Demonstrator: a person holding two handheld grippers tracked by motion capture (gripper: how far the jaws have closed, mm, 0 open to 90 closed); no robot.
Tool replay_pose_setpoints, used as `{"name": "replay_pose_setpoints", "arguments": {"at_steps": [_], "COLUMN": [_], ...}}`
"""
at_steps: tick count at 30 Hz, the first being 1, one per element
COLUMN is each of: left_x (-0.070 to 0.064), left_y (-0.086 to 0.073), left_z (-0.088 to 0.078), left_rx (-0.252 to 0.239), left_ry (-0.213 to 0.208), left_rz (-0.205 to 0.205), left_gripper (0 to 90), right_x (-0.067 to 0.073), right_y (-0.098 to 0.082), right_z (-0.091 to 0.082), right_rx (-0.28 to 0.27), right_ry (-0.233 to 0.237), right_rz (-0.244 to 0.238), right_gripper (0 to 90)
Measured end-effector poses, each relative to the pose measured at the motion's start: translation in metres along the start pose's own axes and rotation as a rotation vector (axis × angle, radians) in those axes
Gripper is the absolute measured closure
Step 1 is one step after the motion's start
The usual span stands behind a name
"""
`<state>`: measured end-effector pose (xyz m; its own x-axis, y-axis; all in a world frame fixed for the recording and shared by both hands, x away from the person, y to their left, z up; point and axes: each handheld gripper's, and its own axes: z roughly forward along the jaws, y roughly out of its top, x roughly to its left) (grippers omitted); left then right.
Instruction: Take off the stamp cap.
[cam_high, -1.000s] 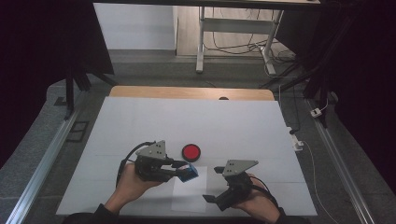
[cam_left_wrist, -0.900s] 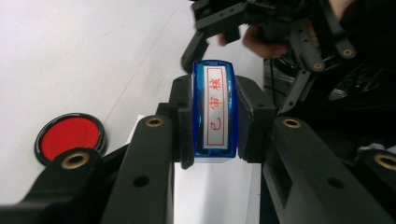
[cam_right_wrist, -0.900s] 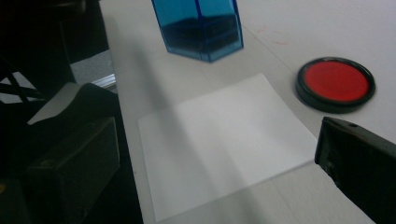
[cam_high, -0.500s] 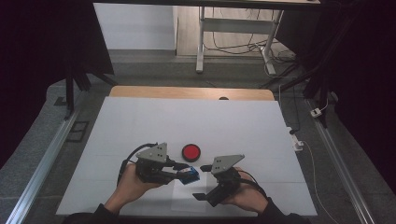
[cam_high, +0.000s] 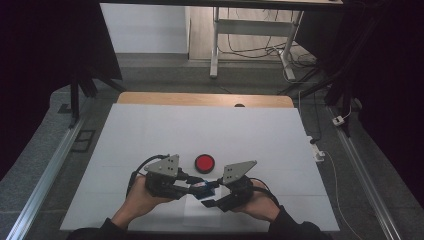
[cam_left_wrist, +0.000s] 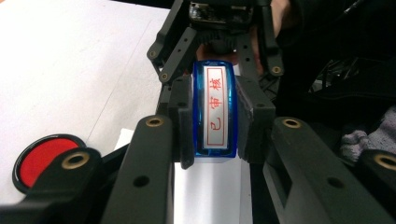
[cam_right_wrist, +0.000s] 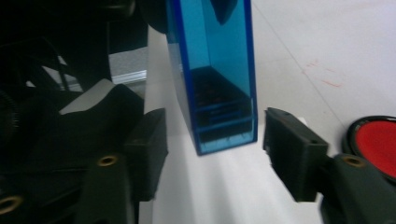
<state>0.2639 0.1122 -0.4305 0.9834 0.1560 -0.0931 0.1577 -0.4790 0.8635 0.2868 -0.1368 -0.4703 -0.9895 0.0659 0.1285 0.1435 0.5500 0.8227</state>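
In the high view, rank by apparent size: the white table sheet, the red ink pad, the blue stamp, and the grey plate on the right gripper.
1. White table sheet, by far the largest.
2. Grey plate on the right gripper.
3. Red ink pad, slightly smaller than the plate.
4. Blue stamp, smallest, though the fingers partly hide it.

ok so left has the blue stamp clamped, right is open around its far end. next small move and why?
Probably shut the right gripper on the free end of the blue stamp. Its jaws stand open on either side of that end without touching it, while the left gripper is clamped on the stamp's sides. Closing would give a second hold, perhaps for pulling the cap off.
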Motion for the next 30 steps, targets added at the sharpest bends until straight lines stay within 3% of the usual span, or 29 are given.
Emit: {"name": "replay_pose_setpoints", "arguments": {"at_steps": [15, 26, 30], "left_x": [-0.0015, -0.0026, -0.0036], "left_y": [-0.0003, -0.0004, 0.0001], "left_z": [-0.0012, -0.0032, -0.0041], "left_rx": [-0.023, -0.053, -0.056], "left_ry": [-0.012, -0.023, -0.015], "left_rz": [0.034, 0.062, 0.066], "left_gripper": [71.1, 71.0, 71.2], "right_x": [-0.0001, 0.0009, -0.0004], "right_y": [0.0036, 0.0049, 0.0049], "right_z": [-0.0016, -0.0047, -0.0046], "right_rx": [-0.020, -0.037, -0.049], "right_ry": [0.062, 0.091, 0.100], "right_rz": [-0.011, -0.016, 0.012], "right_gripper": [65.2, 68.9, 69.1]}}
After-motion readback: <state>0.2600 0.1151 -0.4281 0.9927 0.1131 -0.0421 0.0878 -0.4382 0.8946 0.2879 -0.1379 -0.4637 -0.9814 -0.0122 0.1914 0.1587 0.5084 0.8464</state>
